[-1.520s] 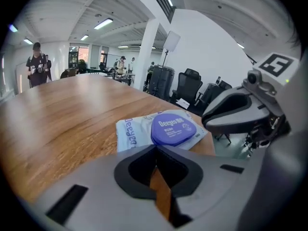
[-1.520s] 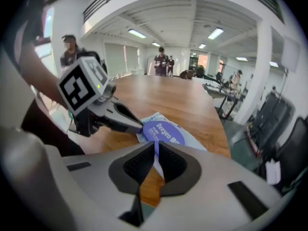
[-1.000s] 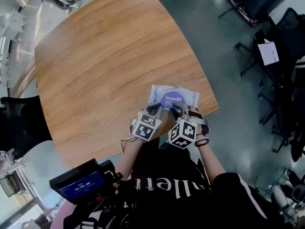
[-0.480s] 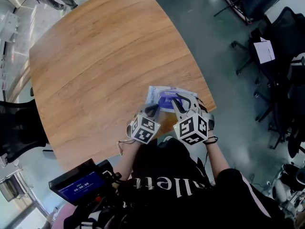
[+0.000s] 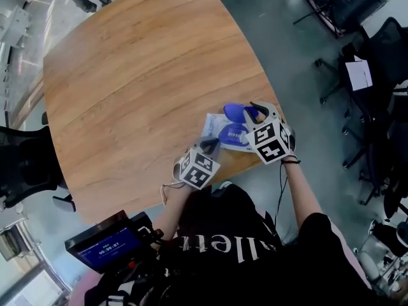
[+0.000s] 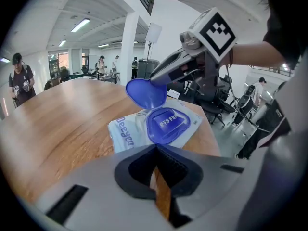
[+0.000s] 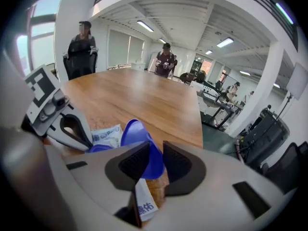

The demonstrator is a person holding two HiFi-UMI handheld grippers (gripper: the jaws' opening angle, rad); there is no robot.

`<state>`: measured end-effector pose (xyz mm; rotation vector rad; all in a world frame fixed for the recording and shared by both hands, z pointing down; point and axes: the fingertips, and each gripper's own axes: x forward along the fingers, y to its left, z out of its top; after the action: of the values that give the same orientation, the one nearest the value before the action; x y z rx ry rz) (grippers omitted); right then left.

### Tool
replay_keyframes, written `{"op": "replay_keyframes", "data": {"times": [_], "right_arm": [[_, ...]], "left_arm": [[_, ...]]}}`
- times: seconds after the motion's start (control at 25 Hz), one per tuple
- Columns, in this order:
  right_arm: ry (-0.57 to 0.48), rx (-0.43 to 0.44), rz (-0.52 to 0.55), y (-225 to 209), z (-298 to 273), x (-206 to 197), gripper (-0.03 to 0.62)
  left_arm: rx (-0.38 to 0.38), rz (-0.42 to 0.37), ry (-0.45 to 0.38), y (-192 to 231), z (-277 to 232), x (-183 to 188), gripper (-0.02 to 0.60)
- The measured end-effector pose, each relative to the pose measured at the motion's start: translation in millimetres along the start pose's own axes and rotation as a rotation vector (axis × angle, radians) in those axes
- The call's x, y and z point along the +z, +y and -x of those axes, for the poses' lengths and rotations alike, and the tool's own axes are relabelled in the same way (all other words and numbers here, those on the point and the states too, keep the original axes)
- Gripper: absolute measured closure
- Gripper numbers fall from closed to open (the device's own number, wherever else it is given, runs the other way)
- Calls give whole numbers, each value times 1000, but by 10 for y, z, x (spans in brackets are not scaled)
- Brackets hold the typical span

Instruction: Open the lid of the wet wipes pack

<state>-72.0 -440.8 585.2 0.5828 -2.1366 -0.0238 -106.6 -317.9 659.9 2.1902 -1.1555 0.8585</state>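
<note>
The white wet wipes pack (image 5: 211, 122) lies flat near the wooden table's (image 5: 140, 75) front right edge. Its round blue lid (image 5: 237, 112) stands swung up off the blue opening ring (image 5: 234, 133). My right gripper (image 5: 253, 110) comes in from the right and is shut on the lid's rim; in the right gripper view the lid (image 7: 137, 136) sits pinched between the pads. My left gripper (image 5: 209, 146) is shut, its tips at the pack's near edge. In the left gripper view the pack (image 6: 126, 131) and the raised lid (image 6: 146, 93) lie just past the jaws.
The table edge drops off just right of the pack. Office chairs (image 5: 376, 75) stand on the grey floor to the right. A device with a blue screen (image 5: 105, 241) hangs at my lower left. People (image 7: 82, 47) stand beyond the table's far side.
The lid was flat on the pack; now it is lifted open. My right gripper has moved right and up with the lid's rim. The left gripper has barely moved.
</note>
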Motion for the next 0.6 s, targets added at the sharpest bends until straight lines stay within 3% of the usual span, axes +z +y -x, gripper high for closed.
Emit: {"op": "replay_keyframes", "data": {"times": [0.4,0.6], "right_arm": [[53,-11,-219,-84,-393,-246,509],[-19,-94,-300,-157,-243,-170,507]], "left_arm": [[-22,18,16,6,-16,-46,580],[-31,27,21,15,12,-22,580]]}}
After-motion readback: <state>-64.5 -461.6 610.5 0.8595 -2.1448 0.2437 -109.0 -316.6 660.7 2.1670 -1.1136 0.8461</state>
